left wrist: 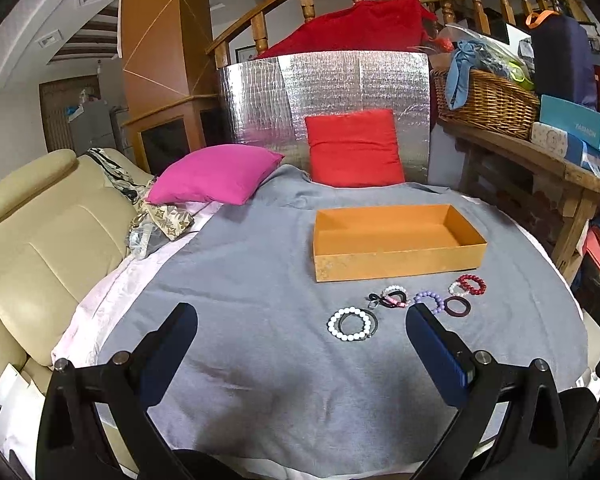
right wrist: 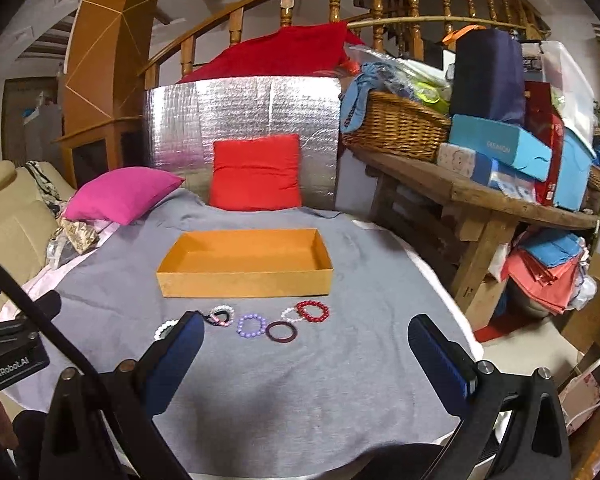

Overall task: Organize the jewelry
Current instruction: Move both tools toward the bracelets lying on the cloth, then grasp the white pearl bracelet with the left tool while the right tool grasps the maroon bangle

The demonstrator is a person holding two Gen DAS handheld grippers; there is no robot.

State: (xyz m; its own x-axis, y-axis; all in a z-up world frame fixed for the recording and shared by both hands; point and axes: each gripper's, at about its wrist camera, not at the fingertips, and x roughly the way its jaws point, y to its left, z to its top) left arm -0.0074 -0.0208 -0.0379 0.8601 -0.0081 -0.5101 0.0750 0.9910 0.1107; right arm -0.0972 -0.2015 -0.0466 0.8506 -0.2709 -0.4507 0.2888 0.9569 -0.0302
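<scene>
An empty orange box (left wrist: 396, 242) (right wrist: 246, 268) stands on a grey cloth (left wrist: 260, 300) (right wrist: 300, 380). In front of it lies a row of bracelets: a white bead bracelet (left wrist: 349, 323) (right wrist: 165, 328) with a dark ring, a black, white and pink one (left wrist: 392, 297) (right wrist: 221, 315), a purple bead one (left wrist: 430, 300) (right wrist: 251, 325), a dark maroon ring (left wrist: 457, 306) (right wrist: 282, 332), and a red bead one (left wrist: 472, 284) (right wrist: 313, 311). My left gripper (left wrist: 302, 320) is open and empty, just short of the white bracelet. My right gripper (right wrist: 306, 330) is open and empty, just short of the row.
A pink pillow (left wrist: 216, 174) (right wrist: 122, 194) and a red pillow (left wrist: 354, 148) (right wrist: 256, 172) lie behind the box against a silver foil panel (left wrist: 324, 92). A beige sofa (left wrist: 40, 240) is to the left. A wooden bench (right wrist: 480, 196) with a wicker basket (right wrist: 396, 124) and boxes stands to the right.
</scene>
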